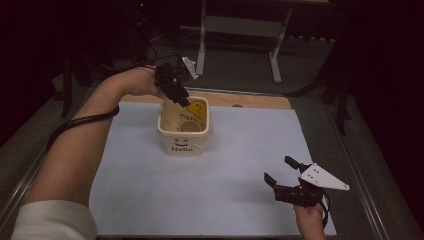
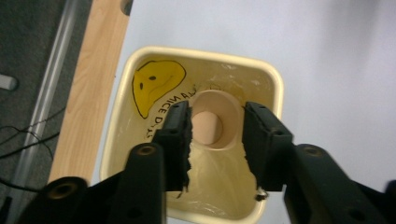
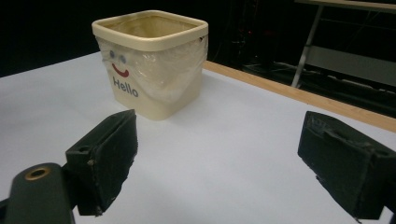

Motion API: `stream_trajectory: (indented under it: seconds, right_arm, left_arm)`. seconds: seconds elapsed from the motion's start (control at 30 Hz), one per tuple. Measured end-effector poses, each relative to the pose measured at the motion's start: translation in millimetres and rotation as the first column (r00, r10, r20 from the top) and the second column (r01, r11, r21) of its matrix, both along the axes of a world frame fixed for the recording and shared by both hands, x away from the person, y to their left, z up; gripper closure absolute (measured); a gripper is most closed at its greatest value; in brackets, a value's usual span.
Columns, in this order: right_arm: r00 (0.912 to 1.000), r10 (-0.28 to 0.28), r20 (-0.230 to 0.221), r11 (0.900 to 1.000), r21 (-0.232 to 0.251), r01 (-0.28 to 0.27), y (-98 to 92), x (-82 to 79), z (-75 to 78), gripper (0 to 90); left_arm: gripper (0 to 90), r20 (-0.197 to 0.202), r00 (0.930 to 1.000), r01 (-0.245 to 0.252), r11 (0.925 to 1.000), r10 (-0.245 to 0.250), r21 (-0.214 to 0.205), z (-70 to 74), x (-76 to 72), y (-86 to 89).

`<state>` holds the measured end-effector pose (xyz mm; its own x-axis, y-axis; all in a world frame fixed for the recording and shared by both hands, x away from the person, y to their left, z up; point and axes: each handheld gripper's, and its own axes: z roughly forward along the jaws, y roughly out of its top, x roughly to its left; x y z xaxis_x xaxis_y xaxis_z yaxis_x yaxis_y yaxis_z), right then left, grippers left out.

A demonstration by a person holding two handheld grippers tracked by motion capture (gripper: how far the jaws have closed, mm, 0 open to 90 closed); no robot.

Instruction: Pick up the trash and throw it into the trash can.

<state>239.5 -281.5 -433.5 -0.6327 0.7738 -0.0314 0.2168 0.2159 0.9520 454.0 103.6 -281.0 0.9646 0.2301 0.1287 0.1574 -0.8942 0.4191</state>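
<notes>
- High view first: the left claw (image 1: pixel 181 100) hangs right over the mouth of a cream tub (image 1: pixel 183 141) marked "Hello", which stands toward the far side of the pale sheet on the desk (image 1: pixel 150 190).
- Down at the near right corner the right claw (image 1: pixel 281 174) rests low over the sheet, well apart from the tub, jaws spread with nothing between them.
- Beyond the desk there's a metal frame (image 1: pixel 240 30) in the dark. It's well clear of the work.
- Left gripper view now: looking straight down into the tub (image 2: pixel 273 81), the left claw (image 2: pixel 217 140) has its jaws parted and nothing pressed between the pads.
- Below them a round beige disc (image 2: pixel 210 123) with a hole in the middle lies on the tub's floor, beside a yellow smiley sticker (image 2: pixel 154 86) on the inner wall.
- My read: the disc looks dropped in, so the neat finish is a straight lift, jaws kept inside the rim and off the thin plastic lining (image 2: pixel 219 177), which could snag a pad.
- Right gripper view: the right claw (image 3: pixel 229 168) stands wide apart and empty, the tub (image 3: pixel 154 65) ahead with film wrinkled over its side.
- Nothing stands between that claw and the tub, and only the desk's wooden edge (image 3: pixel 299 95) runs behind.
</notes>
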Motion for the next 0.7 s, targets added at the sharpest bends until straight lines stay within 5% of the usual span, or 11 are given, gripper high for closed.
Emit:
stream_trajectory:
  seconds: [0.53,0.7]
  right_arm:
    - [1.0000,0.000,-0.003,1.0000,0.005,0.000,1.2,0.2,0.3,11.9]
    - [1.0000,-0.001,-0.004,1.0000,0.005,0.001,1.0,0.7,0.0,11.9]
  left_arm:
    - [61.4,0.007,0.9999,-0.007,0.9996,0.007,-0.026,12.8,-23.0,12.6]
    - [48.7,-0.015,0.9993,-0.035,0.9988,0.034,-0.034,11.4,-27.9,18.6]
